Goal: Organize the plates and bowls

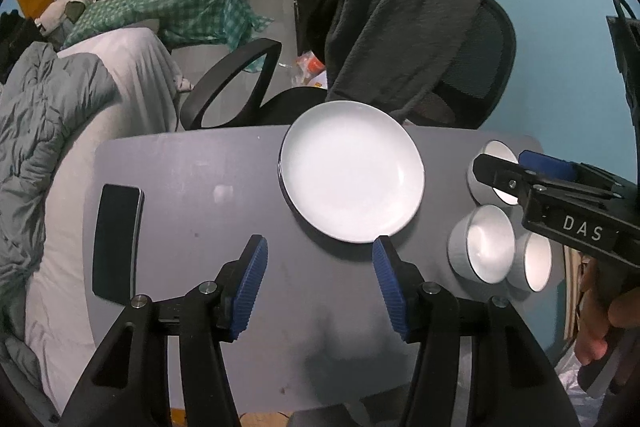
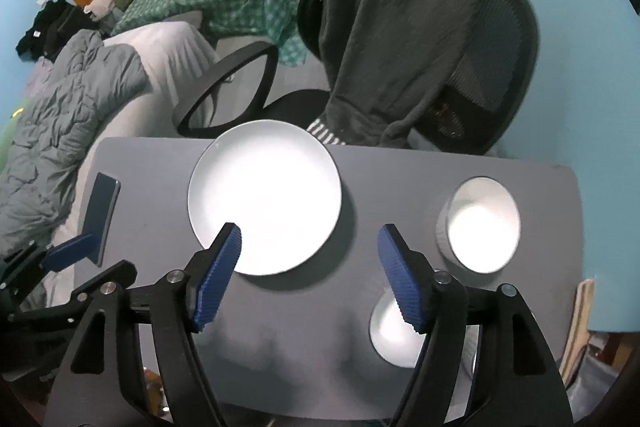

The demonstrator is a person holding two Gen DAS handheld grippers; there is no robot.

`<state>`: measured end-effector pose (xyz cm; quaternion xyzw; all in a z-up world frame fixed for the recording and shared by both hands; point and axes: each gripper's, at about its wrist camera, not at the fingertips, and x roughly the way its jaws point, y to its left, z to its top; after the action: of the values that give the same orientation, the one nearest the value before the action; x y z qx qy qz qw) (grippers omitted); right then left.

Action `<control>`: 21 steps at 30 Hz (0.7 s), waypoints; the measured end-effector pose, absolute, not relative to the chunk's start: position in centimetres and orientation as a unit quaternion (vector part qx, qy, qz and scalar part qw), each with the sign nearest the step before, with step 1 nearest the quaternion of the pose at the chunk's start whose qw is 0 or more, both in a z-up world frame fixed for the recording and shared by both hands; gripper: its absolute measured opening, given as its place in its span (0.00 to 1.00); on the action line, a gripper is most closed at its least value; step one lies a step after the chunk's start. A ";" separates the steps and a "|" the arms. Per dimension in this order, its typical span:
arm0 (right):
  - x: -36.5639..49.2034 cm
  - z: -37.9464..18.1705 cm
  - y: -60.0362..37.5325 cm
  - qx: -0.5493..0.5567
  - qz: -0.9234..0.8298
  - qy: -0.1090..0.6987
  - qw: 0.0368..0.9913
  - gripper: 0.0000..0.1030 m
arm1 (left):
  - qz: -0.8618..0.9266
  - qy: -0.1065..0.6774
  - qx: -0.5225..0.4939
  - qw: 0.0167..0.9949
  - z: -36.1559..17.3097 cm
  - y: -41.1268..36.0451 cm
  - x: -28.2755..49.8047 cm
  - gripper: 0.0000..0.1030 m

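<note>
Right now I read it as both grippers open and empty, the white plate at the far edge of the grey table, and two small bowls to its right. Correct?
Nearly. The left wrist view shows three small white bowls, not two. The rest holds: left gripper and right gripper are open and empty, and the white plate is at the grey table's far edge.

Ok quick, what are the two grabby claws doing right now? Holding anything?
Left gripper: open, holding nothing, just short of the white plate.
Right gripper: open, holding nothing, above the grey table.
</note>
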<state>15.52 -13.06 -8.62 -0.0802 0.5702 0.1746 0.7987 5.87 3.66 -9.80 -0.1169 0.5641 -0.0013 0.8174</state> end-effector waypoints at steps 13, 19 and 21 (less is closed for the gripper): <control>10.9 -6.7 -14.8 -0.064 0.156 0.556 0.814 0.68 | -0.010 0.531 -0.109 0.840 -6.6 3.5 2.6 0.67; 9.6 -6.1 -15.8 -0.052 0.147 0.555 0.817 0.69 | -0.021 0.522 -0.101 0.847 -5.6 2.9 1.9 0.75; 9.1 -5.9 -16.1 -0.048 0.145 0.553 0.819 0.68 | -0.029 0.525 -0.103 0.845 -5.5 2.6 1.7 0.76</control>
<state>9.13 -16.14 -5.86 -0.0484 0.5534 0.1447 0.8188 1.74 2.58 -5.50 -0.1029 0.5247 -0.0287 0.8445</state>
